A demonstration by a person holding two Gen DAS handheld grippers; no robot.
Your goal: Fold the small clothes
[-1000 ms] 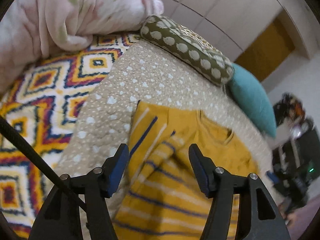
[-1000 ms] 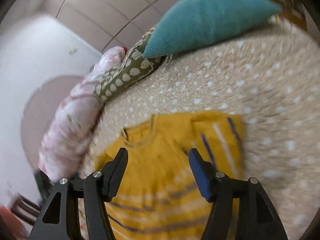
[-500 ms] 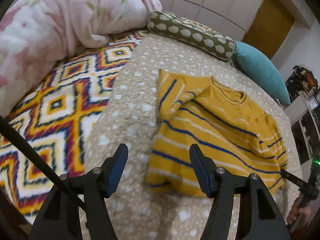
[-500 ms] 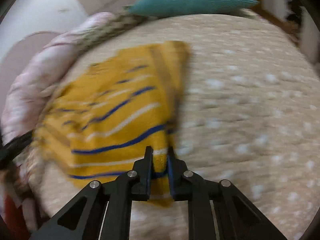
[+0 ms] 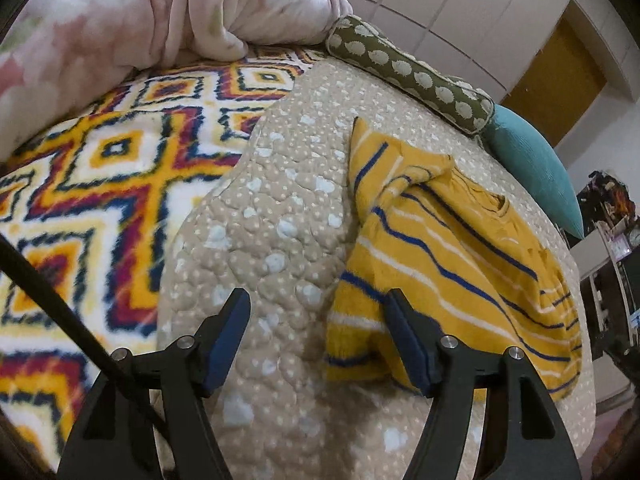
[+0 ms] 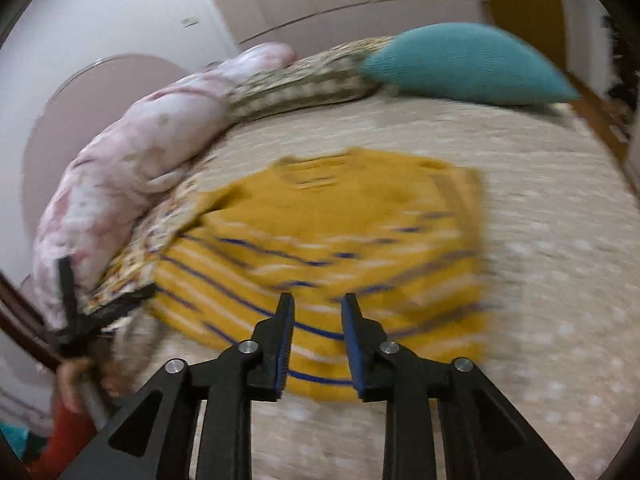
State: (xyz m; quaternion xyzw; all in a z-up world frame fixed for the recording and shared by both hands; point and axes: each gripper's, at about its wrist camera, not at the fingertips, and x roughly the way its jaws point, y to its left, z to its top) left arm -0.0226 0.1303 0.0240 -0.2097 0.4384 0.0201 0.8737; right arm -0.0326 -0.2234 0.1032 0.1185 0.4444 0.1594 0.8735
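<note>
Sweater (image 5: 452,264), yellow with blue stripes, lies on bed (image 5: 280,208) ahead of my left tongs (image 5: 316,336), spread wide, and right tongs (image 6: 316,332), parted, gripping nothing.

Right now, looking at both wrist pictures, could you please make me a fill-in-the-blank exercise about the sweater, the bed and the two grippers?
1. The yellow sweater has thin stripes in white and ____.
2. The sweater lies on the beige ____ with white dots.
3. The left gripper has its jaws ____, and nothing is between them.
4. The cushion behind the sweater, beside the dotted bolster, is ____ in colour.

Missing words: blue; quilt; open; teal
</note>
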